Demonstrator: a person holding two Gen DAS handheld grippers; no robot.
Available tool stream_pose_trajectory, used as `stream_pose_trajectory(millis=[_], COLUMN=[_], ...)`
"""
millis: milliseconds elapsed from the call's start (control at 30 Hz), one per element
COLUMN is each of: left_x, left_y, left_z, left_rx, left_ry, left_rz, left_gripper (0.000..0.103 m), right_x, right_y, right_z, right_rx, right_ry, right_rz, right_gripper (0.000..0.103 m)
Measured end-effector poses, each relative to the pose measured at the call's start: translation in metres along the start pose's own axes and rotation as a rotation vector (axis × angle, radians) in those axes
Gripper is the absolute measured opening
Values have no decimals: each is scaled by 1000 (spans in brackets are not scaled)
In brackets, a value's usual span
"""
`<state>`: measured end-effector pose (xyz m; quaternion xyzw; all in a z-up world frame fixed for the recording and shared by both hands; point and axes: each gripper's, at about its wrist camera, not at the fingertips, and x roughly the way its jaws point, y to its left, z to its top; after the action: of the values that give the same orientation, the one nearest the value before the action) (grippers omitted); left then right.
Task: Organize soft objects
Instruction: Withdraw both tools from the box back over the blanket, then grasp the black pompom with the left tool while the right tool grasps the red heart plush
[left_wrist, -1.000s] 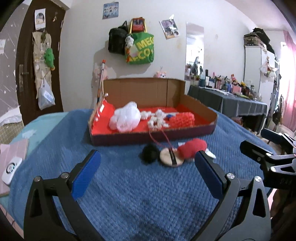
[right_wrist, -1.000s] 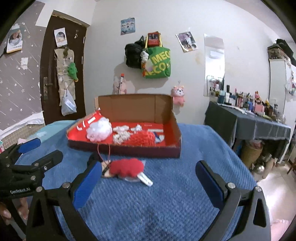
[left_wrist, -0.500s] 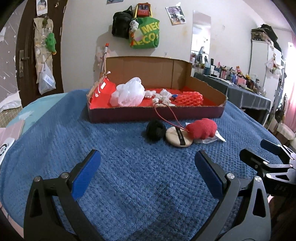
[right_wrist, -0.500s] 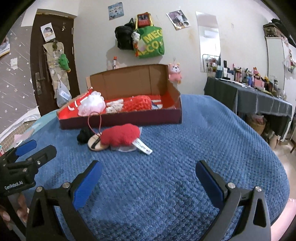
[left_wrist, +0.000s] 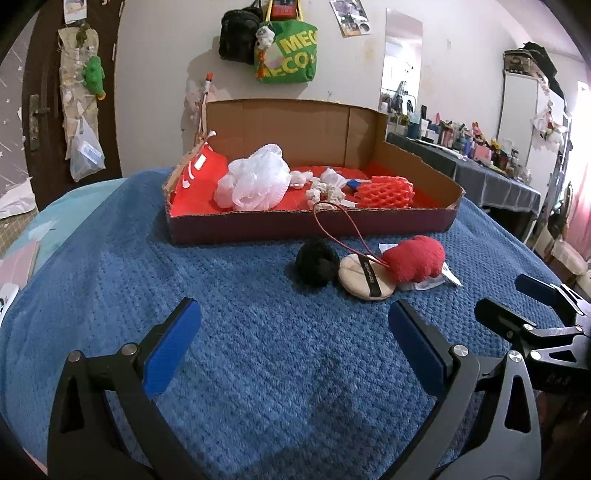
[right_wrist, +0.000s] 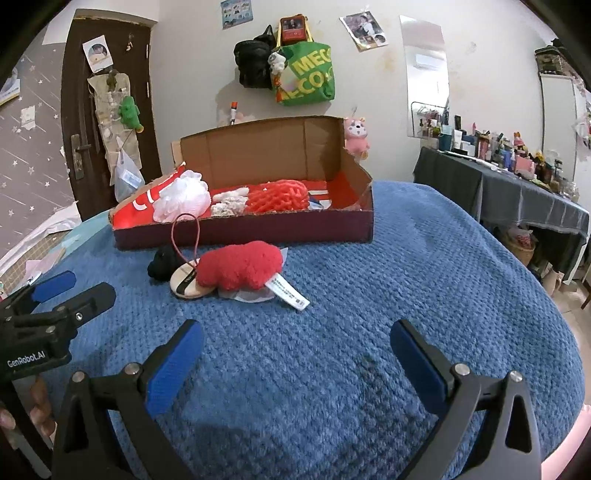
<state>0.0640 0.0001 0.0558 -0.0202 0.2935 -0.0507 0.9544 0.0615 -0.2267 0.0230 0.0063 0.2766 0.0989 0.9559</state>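
Approach has brought both tongs lower and nearer: left gripper (left_wrist: 293, 334) and right gripper (right_wrist: 295, 356) hang released, empty. Red fluffy plush (right_wrist: 239, 270), round beige puff (left_wrist: 365, 276) and black pompom (left_wrist: 317, 261) wait on blue blanket (left_wrist: 258, 369), just before the red-lined cardboard box (left_wrist: 314, 224).

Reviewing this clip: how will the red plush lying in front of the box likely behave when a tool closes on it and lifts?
The red plush looks fuzzy and stuffed, so it will probably squash and feel light. Its cord loop and white tag should dangle. The cord may drag the round tan puff it crosses.
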Motion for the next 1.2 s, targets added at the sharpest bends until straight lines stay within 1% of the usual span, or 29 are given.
stream_pose_trajectory(millis=[200, 400, 500, 567, 667, 800, 833, 867, 900, 967, 1000, 1033, 1067, 1100, 1133, 1167, 1200], left_x=[17, 34, 41, 47, 57, 67, 70, 73, 75, 81, 83, 85, 86, 87, 87, 87, 87], left_y=[3, 8, 10, 7, 4, 2, 3, 3, 4, 4, 5, 5, 5, 6, 6, 6, 5], left_z=[13, 27, 34, 37, 40, 42, 42, 43, 43, 43, 43, 43, 44, 45, 46, 46, 47], left_rx=[13, 17, 37, 70, 98, 110, 108, 105, 102, 90, 87, 83, 72, 64, 58, 53, 55], left_ry=[63, 107, 127, 142, 169, 199, 207, 218, 227, 251, 258, 267, 274, 276, 277, 280, 276], left_rz=[-28, -57, -73, -65, -76, -91, -98, -109, -118, -146, -157, -174, -198, -212, -228, -241, -240], left_gripper=[103, 103, 102, 96, 93, 86, 82, 76, 73, 62, 60, 54, 48, 44, 33, 33, 33], right_x=[12, 25, 36, 43, 55, 66, 69, 71, 74, 79, 82, 85, 86, 87, 87, 87, 87], right_y=[3, 9, 14, 15, 18, 20, 21, 21, 22, 24, 25, 25, 25, 25, 24, 24, 24], right_z=[13, 30, 39, 43, 47, 50, 51, 52, 53, 53, 53, 53, 53, 53, 53, 53, 53], right_rx=[-31, -76, -102, -114, -124, -121, -123, -123, -126, -132, -135, -133, -129, -125, -120, -117, -114], right_ry=[37, 71, 103, 123, 158, 187, 194, 198, 205, 221, 233, 241, 245, 248, 249, 249, 249], right_rz=[26, 51, 62, 79, 104, 136, 141, 146, 153, 163, 172, 182, 195, 208, 228, 244, 257], right_gripper=[103, 103, 103, 103, 103, 103, 103, 103, 102, 97, 93, 89, 87, 81, 72, 67, 66])
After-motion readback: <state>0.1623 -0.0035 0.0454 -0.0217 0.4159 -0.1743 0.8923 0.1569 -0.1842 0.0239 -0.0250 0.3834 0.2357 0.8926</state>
